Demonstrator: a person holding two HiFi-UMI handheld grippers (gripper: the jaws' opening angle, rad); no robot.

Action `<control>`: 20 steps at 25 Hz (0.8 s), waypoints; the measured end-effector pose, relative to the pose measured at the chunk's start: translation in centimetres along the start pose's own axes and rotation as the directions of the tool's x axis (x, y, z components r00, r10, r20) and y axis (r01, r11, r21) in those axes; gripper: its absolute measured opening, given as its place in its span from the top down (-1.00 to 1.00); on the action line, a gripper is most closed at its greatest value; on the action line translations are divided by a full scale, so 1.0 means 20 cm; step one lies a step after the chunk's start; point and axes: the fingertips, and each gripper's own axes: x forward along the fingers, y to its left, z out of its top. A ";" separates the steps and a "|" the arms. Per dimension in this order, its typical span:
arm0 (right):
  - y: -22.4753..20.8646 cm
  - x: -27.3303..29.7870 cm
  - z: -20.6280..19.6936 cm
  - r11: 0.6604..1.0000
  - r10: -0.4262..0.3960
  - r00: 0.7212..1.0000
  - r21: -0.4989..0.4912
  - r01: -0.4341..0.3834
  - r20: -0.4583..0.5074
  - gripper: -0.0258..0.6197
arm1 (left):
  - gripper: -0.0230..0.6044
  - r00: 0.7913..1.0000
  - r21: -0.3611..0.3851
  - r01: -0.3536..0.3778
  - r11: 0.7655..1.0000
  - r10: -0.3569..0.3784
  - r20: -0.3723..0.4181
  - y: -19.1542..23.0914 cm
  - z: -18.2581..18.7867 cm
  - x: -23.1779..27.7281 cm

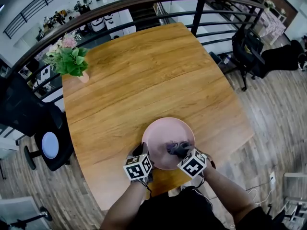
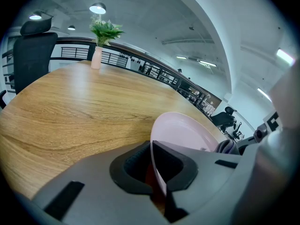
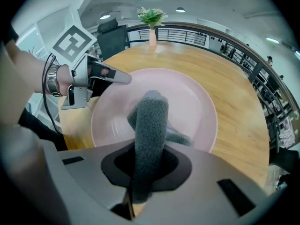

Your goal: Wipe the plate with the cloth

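A pink plate lies near the front edge of the wooden table. My left gripper is shut on the plate's near-left rim, which runs edge-on between its jaws. My right gripper is shut on a grey cloth and points steeply down over the plate. The cloth rests on the plate's near part. In the right gripper view the left gripper shows at the plate's left rim.
A vase of flowers stands at the table's far left corner. A black railing curves behind the table. Black office chairs stand at the left and far right. The table's front edge lies just under my hands.
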 end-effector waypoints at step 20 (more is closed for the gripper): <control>-0.39 0.02 0.16 0.982 -0.152 0.987 0.119 0.145 0.054 0.76 | 0.82 1.000 0.021 -0.002 1.000 0.002 -0.001 -0.01 -0.01 0.01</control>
